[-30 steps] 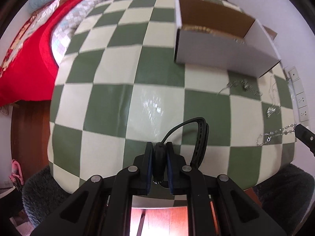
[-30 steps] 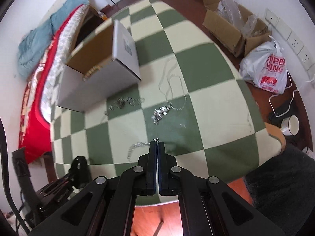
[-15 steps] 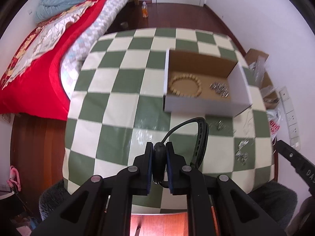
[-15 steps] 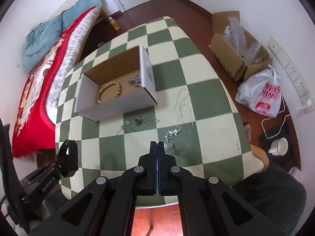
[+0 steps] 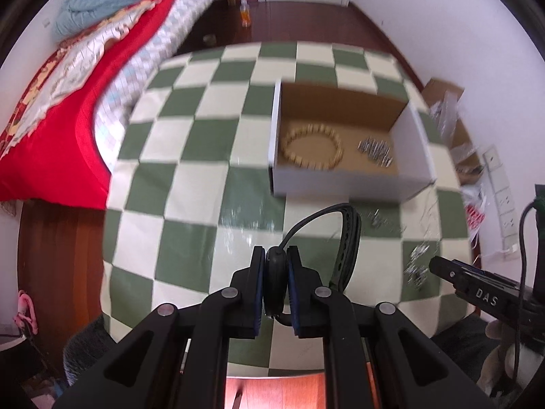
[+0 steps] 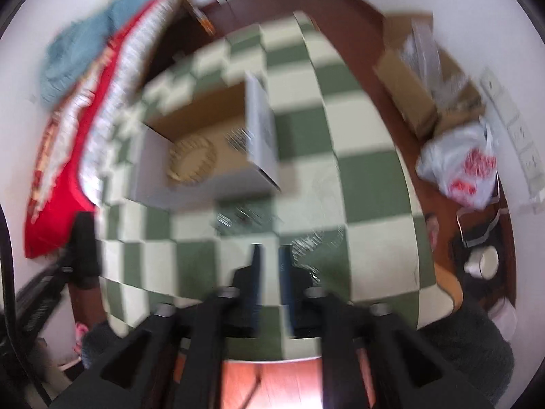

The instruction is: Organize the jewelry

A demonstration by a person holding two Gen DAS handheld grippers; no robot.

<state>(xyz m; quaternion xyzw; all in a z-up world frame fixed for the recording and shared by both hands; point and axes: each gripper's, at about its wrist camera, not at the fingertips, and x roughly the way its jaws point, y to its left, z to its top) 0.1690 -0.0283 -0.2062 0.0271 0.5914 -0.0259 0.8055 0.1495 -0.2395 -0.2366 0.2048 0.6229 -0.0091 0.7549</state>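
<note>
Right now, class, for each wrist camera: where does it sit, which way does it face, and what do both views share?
Left wrist: above the table's near edge, facing the cardboard box; shows the left gripper shut on a black watch, right gripper at right.
Right wrist: blurred, same direction; right gripper open.
Shared: box, beaded bracelet, checkered tablecloth.

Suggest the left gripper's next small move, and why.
Probably carry it forward over the open box and release. The left gripper is shut on a black watch, well above the table; the box already holds a beaded bracelet.
</note>
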